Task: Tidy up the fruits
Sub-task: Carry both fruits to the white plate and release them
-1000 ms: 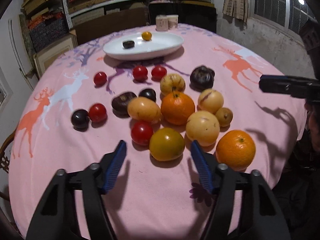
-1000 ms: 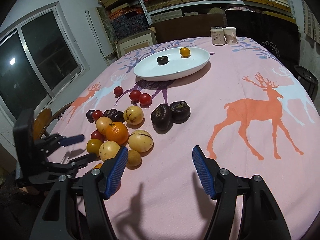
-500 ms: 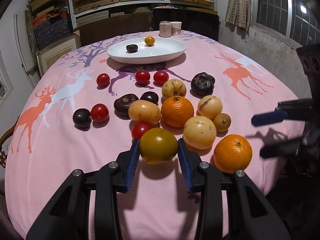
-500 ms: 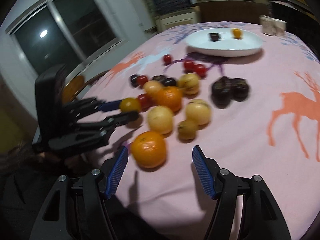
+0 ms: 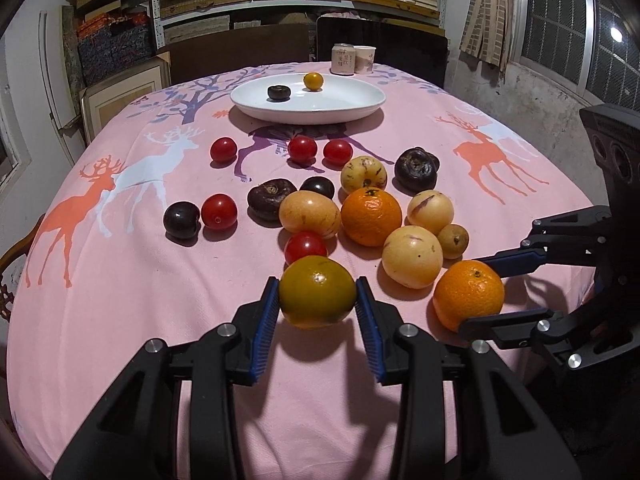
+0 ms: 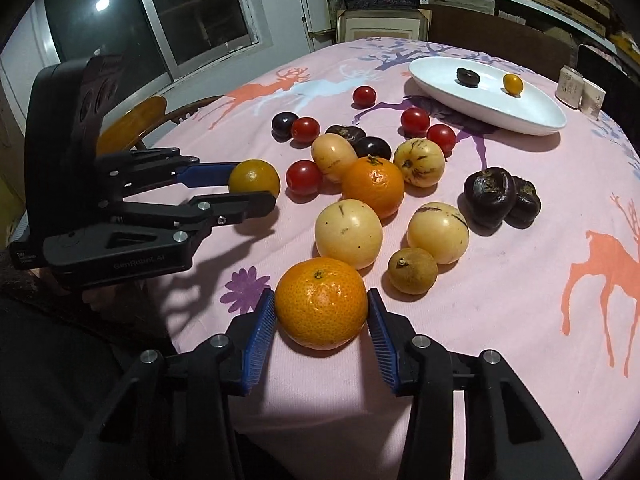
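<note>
While the greenish-yellow fruit (image 5: 317,291) sits clamped between the blue pads of our left tongs (image 5: 317,312), the near orange (image 6: 321,303) now lies between the pads of our right tongs (image 6: 321,320), which have just been closing around it; both pads look to be touching its skin, so we judge it gripped, though it rests on the cloth, not yet lifted. A second ago neither pair held anything: the left stood wide before the greenish fruit and the right pointed at bare cloth well to one side. Since then the left has shut on its fruit and raised it a little, and the right has swung across to the orange. We take this to mean both pieces are ready to be carried to the white plate (image 5: 360,106) at the far side, where a small dark fruit (image 5: 278,92) and a small yellow one (image 5: 313,81) already lie.

Around the two held pieces the rest of the pile waits in the middle of the surface (image 5: 160,320): another orange (image 5: 371,216), several pale yellow fruits, red tomatoes, and dark purple ones, close together and some touching. The surface wears a pink cloth printed with deer and trees. Beyond the plate stand a can (image 5: 343,59) and a paper cup (image 5: 364,60); behind them are shelves of boxes, with windows to the sides and a wooden chair at the edge
</note>
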